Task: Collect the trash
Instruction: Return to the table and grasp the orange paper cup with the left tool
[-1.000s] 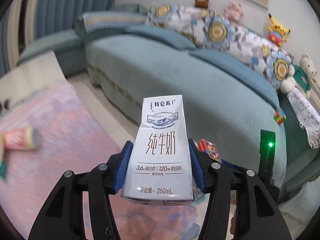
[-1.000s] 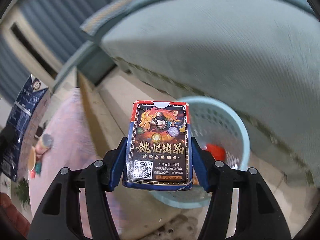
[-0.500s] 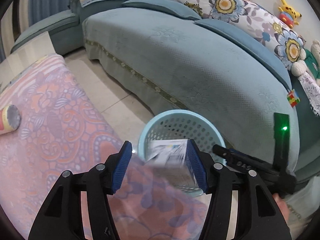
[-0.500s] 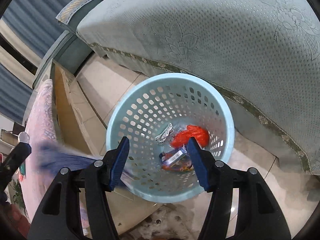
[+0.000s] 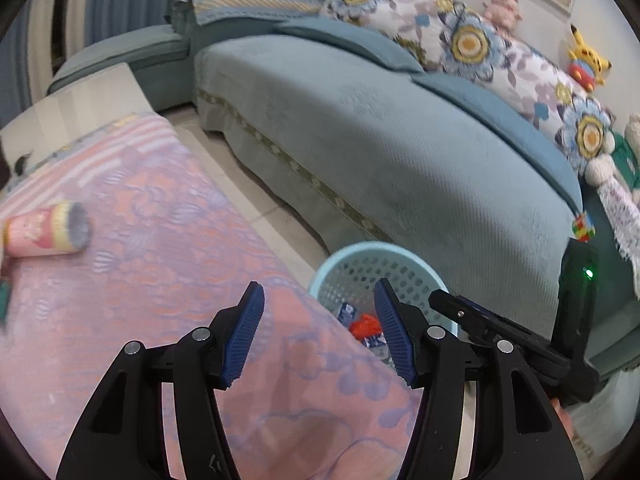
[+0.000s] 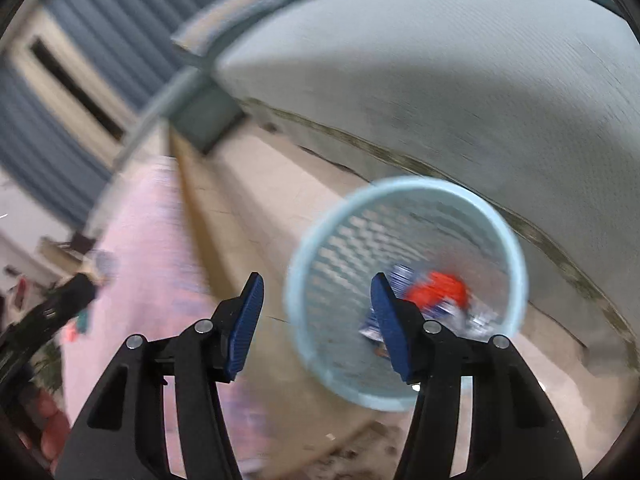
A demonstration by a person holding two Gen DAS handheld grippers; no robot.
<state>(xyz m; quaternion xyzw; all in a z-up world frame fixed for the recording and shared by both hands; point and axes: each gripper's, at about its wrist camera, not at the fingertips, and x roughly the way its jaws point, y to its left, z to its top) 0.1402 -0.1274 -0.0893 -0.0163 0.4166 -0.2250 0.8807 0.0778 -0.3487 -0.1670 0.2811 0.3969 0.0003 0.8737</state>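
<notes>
A light blue perforated waste basket (image 5: 360, 252) stands on the floor between the table and the sofa; it also shows in the right wrist view (image 6: 516, 248). Red and blue-white trash (image 6: 438, 290) lies inside it, also seen in the left wrist view (image 5: 364, 326). My left gripper (image 5: 320, 334) is open and empty above the table edge, next to the basket. My right gripper (image 6: 316, 326) is open and empty, above the basket's near rim. A pink cylindrical can (image 5: 48, 232) lies on its side on the pink tablecloth at the left.
A teal sofa (image 5: 400, 140) with flowered cushions and plush toys runs behind the basket. The table under a pink patterned cloth (image 5: 160, 280) fills the lower left. The right gripper's black body (image 5: 520, 332) shows at the lower right of the left wrist view.
Both grippers have let go: the milk carton left my left gripper and the card box left my right gripper, and both dropped into the basket. Both views have since shifted, with motion blur.
</notes>
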